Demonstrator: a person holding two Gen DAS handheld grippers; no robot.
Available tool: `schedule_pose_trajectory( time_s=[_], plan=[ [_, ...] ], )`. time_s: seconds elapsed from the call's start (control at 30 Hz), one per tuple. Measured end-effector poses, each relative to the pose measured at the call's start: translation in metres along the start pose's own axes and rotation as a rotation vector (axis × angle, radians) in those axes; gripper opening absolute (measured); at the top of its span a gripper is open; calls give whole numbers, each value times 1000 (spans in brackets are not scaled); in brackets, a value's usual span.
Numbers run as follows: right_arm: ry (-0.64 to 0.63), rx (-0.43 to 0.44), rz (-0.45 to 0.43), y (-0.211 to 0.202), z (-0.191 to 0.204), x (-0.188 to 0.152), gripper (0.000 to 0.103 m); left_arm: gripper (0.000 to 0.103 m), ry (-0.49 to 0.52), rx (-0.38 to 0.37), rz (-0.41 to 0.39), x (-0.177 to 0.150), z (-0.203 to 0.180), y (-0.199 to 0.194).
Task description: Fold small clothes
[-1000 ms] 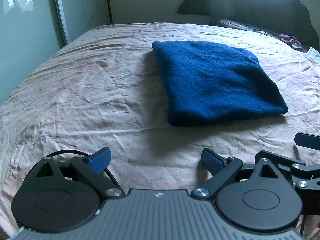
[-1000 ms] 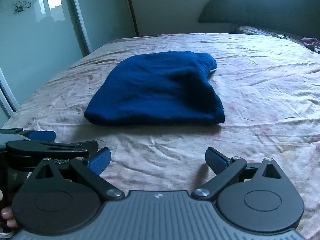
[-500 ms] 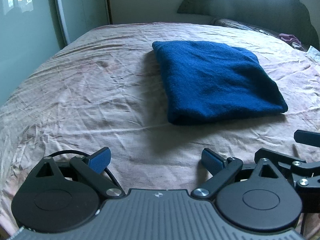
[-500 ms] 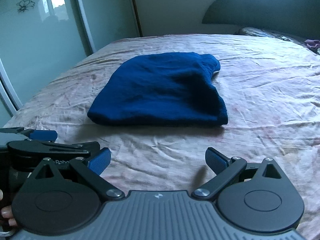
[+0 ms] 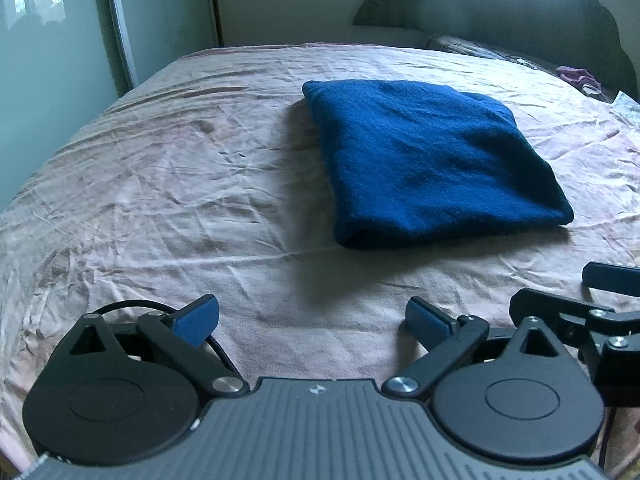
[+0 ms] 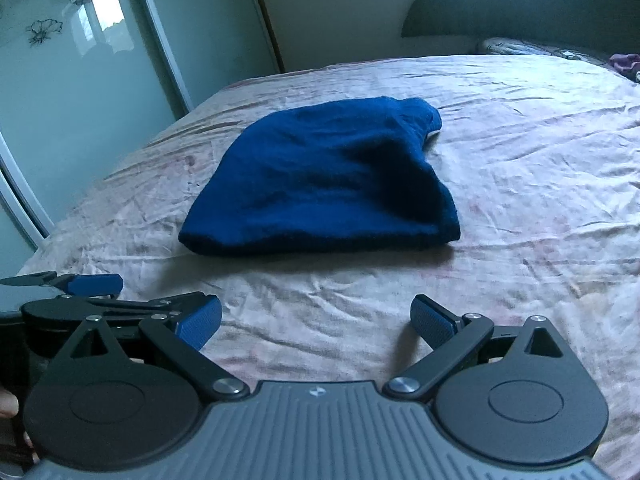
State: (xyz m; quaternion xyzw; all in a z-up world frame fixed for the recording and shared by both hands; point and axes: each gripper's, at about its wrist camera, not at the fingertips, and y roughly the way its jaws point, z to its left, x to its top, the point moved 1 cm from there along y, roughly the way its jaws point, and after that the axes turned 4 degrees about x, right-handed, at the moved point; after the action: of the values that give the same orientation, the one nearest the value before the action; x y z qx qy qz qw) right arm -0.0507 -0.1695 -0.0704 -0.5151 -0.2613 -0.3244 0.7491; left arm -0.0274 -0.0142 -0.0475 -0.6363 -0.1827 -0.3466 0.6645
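While I hold both grippers low over the near edge, the bed [image 5: 168,184] fills almost everything ahead — a wrinkled pinkish sheet [image 6: 520,184] across the whole mattress, a dark headboard [image 5: 500,12] at the far end, and glossy wardrobe doors [image 6: 68,92] with flower prints along the left. Out on the sheet lies the blue garment [image 5: 432,160], folded into a thick, rough rectangle with its rounded fold toward me; from the right wrist view one far corner bunches up. It sits well apart from both tools, touching neither.

My left gripper [image 5: 312,320] has its fingers spread wide, nothing between the blue pads [image 5: 198,320] — just bare sheet. My right gripper [image 6: 316,320] is spread the same way, also holding nothing. Each shows at the edge of the other's view, side by side. A small purple cloth [image 5: 576,76] lies by the headboard, far right.
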Motion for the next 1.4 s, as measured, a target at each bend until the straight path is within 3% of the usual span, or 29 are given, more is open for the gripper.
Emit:
schedule_pose_trajectory(
  time_s=[0.2,1.4],
  plan=[
    [-50,-41,-3,-3,2,1,102,101,8,-22,8,0,-5,-3],
    [-43,-34,-5,-9,-3,-1,102,102,35,-26,10,-3,-10,-4]
  ],
)
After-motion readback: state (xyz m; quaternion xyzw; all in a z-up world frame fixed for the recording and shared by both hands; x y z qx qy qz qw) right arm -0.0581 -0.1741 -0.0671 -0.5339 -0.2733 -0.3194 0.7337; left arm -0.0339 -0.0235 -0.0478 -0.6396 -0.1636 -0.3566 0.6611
